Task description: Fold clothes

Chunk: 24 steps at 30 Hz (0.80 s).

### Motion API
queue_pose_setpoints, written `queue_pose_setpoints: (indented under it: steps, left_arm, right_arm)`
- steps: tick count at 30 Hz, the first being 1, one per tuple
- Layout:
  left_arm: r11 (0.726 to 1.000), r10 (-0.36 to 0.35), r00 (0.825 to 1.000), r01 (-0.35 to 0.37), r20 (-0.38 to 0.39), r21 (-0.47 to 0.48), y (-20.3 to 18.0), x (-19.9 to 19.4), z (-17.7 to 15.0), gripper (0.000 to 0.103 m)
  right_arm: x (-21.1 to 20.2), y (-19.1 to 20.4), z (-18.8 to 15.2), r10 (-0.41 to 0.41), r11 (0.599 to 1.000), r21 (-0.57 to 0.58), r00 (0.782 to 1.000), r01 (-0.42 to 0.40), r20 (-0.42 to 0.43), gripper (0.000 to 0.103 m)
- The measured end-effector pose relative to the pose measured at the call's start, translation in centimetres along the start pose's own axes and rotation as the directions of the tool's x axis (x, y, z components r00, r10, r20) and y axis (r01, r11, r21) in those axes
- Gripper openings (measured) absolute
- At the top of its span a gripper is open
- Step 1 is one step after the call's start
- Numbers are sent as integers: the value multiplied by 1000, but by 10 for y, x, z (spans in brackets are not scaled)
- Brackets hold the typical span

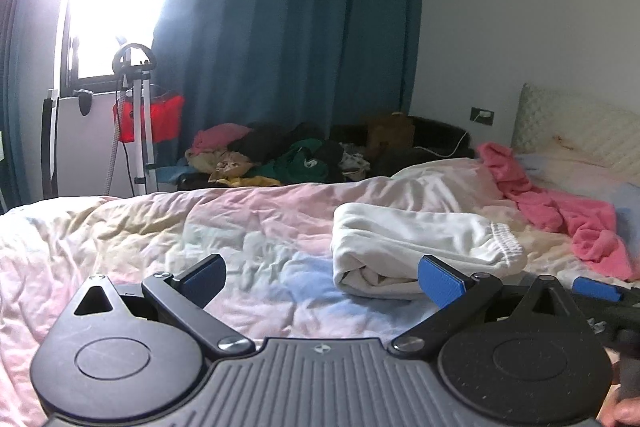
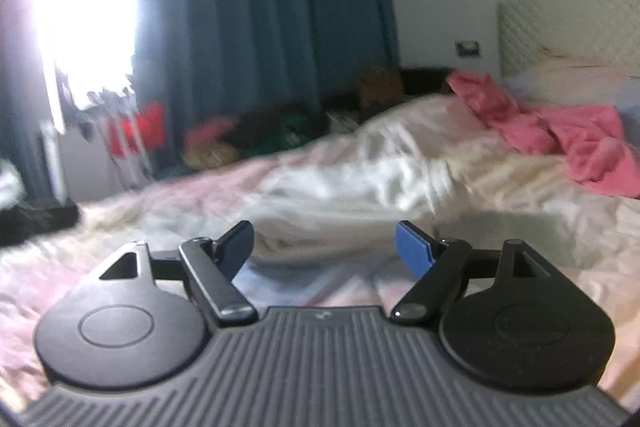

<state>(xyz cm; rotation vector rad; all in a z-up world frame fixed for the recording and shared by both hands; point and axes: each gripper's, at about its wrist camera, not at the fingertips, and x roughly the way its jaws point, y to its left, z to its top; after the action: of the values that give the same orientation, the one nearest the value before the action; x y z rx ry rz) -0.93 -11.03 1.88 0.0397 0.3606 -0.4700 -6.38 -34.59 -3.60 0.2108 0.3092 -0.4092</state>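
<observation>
Both grippers: left (image 1: 322,277) and right (image 2: 324,247), jaws spread, holding nothing
pants (image 1: 416,247): folded, on bed (image 1: 160,227)
towel (image 1: 560,203): pink, beyond pants

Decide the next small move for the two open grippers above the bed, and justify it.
Probably reach the right gripper toward the pink garment: it lies crumpled near the headboard, while the white garment already looks folded and both grippers, left included, hold nothing.
</observation>
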Motion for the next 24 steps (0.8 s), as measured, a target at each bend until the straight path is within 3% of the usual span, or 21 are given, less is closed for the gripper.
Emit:
queue_pose_setpoints:
  steps: [15, 24]
  left_arm:
    - [998, 6, 1000, -6, -5, -56, 15, 6, -6, 103]
    - [999, 20, 1000, -20, -5, -30, 13, -1, -7, 103]
  right_arm:
    - [-9, 6, -3, 6, 1000, -17, 1000, -6, 29, 79]
    - [-10, 11, -4, 15, 999, -32, 1000, -14, 18, 79]
